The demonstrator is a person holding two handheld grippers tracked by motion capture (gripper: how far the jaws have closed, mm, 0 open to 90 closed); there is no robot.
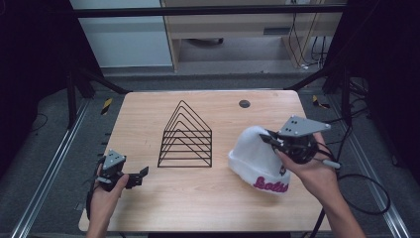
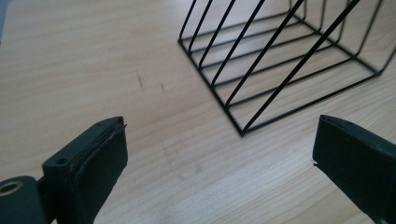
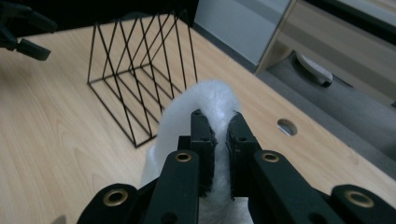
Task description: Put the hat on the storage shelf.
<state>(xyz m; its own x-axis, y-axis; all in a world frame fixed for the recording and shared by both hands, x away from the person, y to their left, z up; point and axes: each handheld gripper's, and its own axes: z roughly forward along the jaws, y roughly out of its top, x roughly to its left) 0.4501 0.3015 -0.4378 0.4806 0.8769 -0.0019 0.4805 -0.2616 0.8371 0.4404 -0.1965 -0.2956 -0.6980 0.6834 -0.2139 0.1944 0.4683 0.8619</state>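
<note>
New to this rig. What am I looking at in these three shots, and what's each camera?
No robot arm here: a person holds a hand-operated two-jaw gripper in each hand at a wooden table. The high view is a fixed camera above, looking forward and down; forearms enter from the bottom. The other two pictures come from cameras riding on the grippers, looking along their black jaws.

On the table stand a black wire rack with triangular dividers and a white knit hat with pink lettering.

The left gripper is open and holds nothing; it sits near the rack's corner. The right gripper has its jaws pinched on the hat's fabric.
</note>
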